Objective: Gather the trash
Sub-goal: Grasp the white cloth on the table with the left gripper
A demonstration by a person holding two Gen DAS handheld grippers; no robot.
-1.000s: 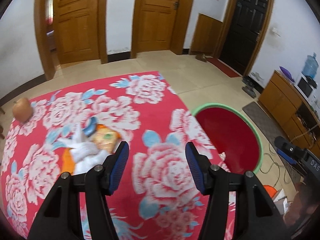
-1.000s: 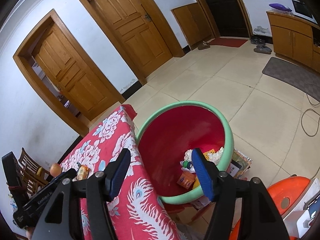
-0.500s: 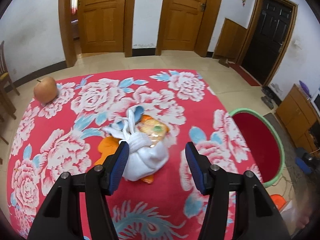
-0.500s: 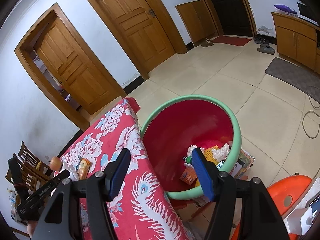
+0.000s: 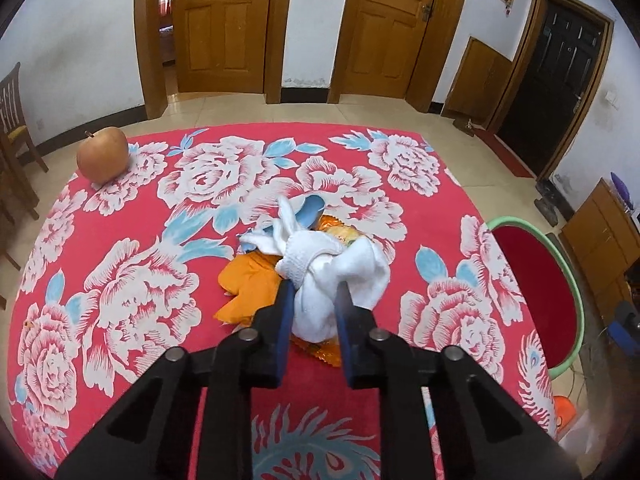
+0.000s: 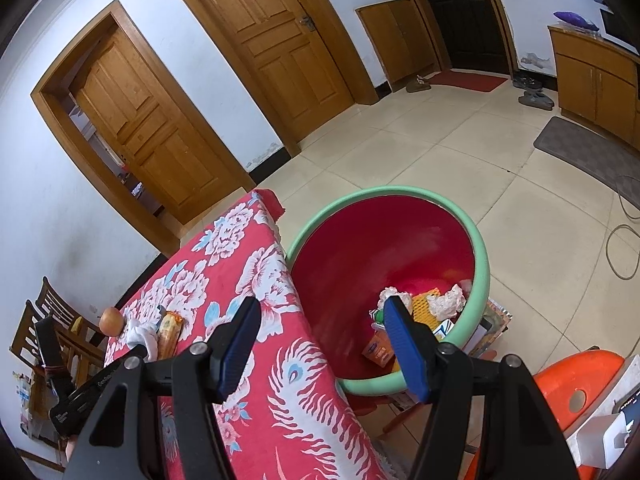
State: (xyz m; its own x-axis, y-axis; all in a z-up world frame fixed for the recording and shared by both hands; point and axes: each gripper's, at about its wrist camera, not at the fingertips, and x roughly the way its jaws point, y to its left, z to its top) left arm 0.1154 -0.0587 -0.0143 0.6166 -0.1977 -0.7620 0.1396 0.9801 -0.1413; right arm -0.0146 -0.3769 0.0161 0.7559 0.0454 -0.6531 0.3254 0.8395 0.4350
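Observation:
A knotted white cloth bundle [image 5: 340, 268] lies on orange snack wrappers [image 5: 248, 284] in the middle of the red floral tablecloth [image 5: 160, 208]. My left gripper [image 5: 314, 296] is shut on the near end of the bundle, its blue pads pressing both sides. In the right wrist view my right gripper [image 6: 320, 320] hangs open and empty above the table's edge and the green-rimmed red basin [image 6: 486, 268], which holds several pieces of trash [image 6: 440, 304]. The bundle [image 6: 138, 334] and a wrapper [image 6: 170, 330] show small at far left there.
An apple [image 5: 103, 155] sits at the table's far left corner. The basin [image 5: 576, 304] stands off the table's right side. A wooden chair [image 5: 14, 136] is at the left, an orange plastic stool [image 6: 576, 376] and cables [image 6: 620, 248] on the tiled floor.
My left gripper swung left and down over the bundle, then closed its jaws on the white cloth. The right gripper barely moved and stayed open.

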